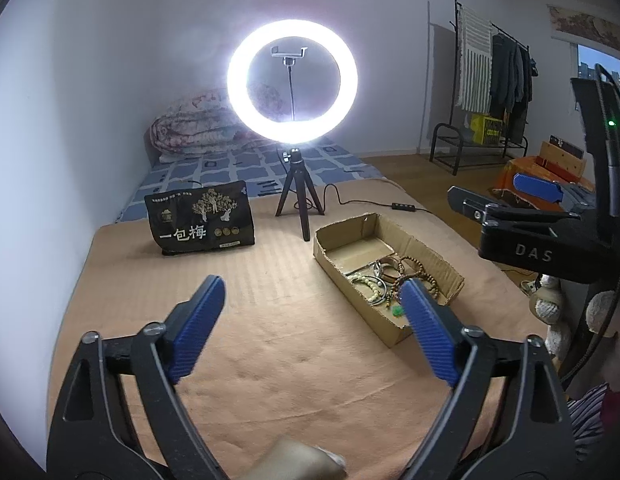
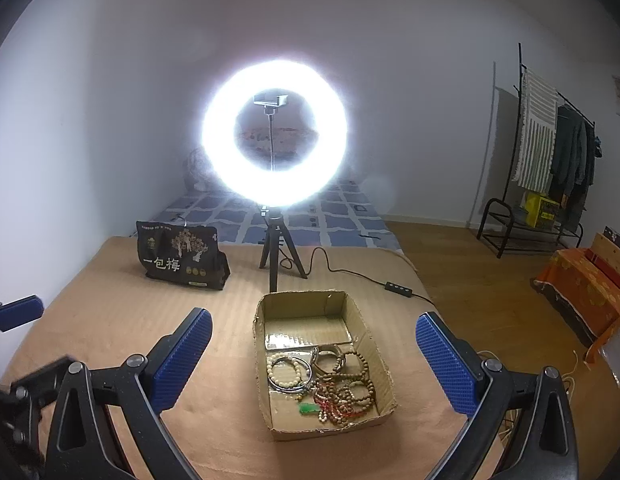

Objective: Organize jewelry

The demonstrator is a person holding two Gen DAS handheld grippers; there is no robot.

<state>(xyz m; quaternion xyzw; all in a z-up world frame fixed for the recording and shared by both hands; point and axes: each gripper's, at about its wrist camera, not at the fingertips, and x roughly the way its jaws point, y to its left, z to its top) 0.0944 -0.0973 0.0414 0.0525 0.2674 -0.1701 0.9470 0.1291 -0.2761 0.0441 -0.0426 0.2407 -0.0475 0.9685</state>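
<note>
An open cardboard box [image 2: 322, 434] lies on the tan cover, holding a heap of bead bracelets and bangles [image 2: 338, 380] and a small green charm [image 2: 307, 408]. My right gripper [image 2: 314, 316] hangs open just above and in front of the box, with nothing between its blue pads. My left gripper [image 1: 310, 284] is open too, over bare cover left of the box [image 1: 430, 252]; its right pad hides part of the bracelets [image 1: 382, 276]. One of the right gripper's fingers [image 1: 538, 188] shows at the right edge of the left wrist view.
A lit ring light on a small tripod [image 2: 273, 136] stands behind the box, its cable and switch [image 2: 398, 290] trailing right. A black snack bag [image 2: 181, 258] stands at back left. A bed, a clothes rack [image 2: 550, 148] and orange-covered furniture [image 2: 582, 292] lie beyond.
</note>
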